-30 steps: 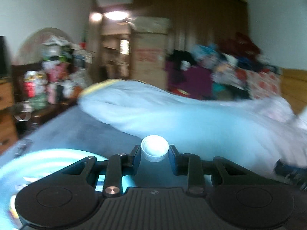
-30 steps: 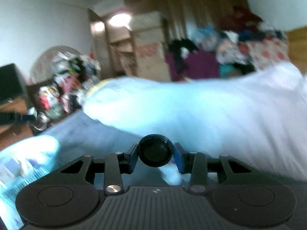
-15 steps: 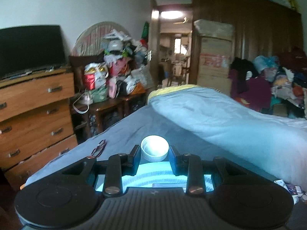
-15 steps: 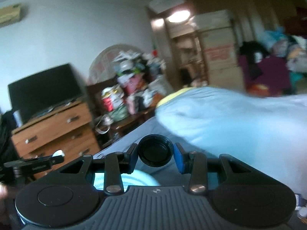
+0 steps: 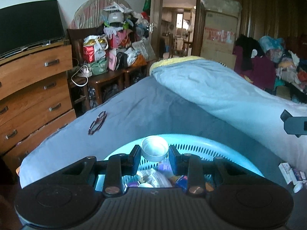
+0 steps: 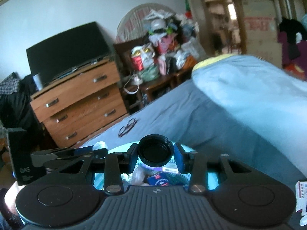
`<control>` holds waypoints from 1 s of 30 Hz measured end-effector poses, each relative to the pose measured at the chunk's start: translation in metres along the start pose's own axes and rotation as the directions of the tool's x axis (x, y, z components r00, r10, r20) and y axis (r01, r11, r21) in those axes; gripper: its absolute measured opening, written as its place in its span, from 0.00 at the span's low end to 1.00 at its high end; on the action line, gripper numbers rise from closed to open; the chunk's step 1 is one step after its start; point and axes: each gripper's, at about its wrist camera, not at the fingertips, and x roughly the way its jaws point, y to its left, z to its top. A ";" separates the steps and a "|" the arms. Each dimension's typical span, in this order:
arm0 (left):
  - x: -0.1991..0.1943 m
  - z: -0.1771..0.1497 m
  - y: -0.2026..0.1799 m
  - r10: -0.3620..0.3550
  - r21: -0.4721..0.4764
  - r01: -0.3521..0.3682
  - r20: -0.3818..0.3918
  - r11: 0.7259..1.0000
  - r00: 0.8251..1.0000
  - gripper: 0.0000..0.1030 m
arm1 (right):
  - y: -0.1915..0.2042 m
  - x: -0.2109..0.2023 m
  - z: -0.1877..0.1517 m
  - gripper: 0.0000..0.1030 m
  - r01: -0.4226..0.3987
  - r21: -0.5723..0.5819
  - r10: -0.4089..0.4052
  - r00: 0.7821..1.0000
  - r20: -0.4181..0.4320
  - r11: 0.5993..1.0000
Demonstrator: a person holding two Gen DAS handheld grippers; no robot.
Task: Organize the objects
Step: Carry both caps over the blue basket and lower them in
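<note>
**Caps carried to the basket**

Caps, one in each gripper, hung over the turquoise basket [image 5: 220,145] on the bed [image 5: 145,103]. A second before, both views had been filled with the pale blue quilt [image 5: 220,88] and blurred by a fast sweep; by now the two grippers had swung round toward the dresser [image 5: 32,88] side and slowed, and the basket's slotted rim sat directly under the jaws. I took that to mean the carrying was done and only the drop remained.

The left gripper [image 5: 154,154] had its jaws drawn in narrow, pinching a white cap [image 5: 154,149] by its sides, open face toward the camera. The right gripper [image 6: 155,156] held a black cap [image 6: 155,150] the same way, jaws close together and pressed on its ribbed edge. Neither grip had altered during the swing.

Inside the basket lay mixed small packets and wrappers, so the caps would probably land on top of these. Glasses [image 5: 96,122] lay on the sheet beyond the basket, well apart from it, and a few small boxes [image 5: 287,172] sat just beside its right rim, perhaps still to be gathered.
</note>
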 end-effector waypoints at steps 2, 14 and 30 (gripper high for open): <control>0.005 -0.003 -0.002 0.006 -0.001 -0.006 -0.010 1.000 1.000 0.33 | 0.005 0.002 -0.001 0.40 -0.005 -0.005 0.005 1.000 -0.013 1.000; 0.017 -0.005 -0.007 0.010 -0.001 -0.010 -0.019 1.000 1.000 0.33 | 0.015 0.018 -0.005 0.40 -0.020 -0.012 0.020 0.999 -0.042 1.000; 0.025 -0.005 -0.015 0.012 0.006 -0.012 -0.026 1.000 1.000 0.33 | 0.012 0.024 -0.012 0.40 -0.022 0.000 0.022 0.998 -0.054 1.000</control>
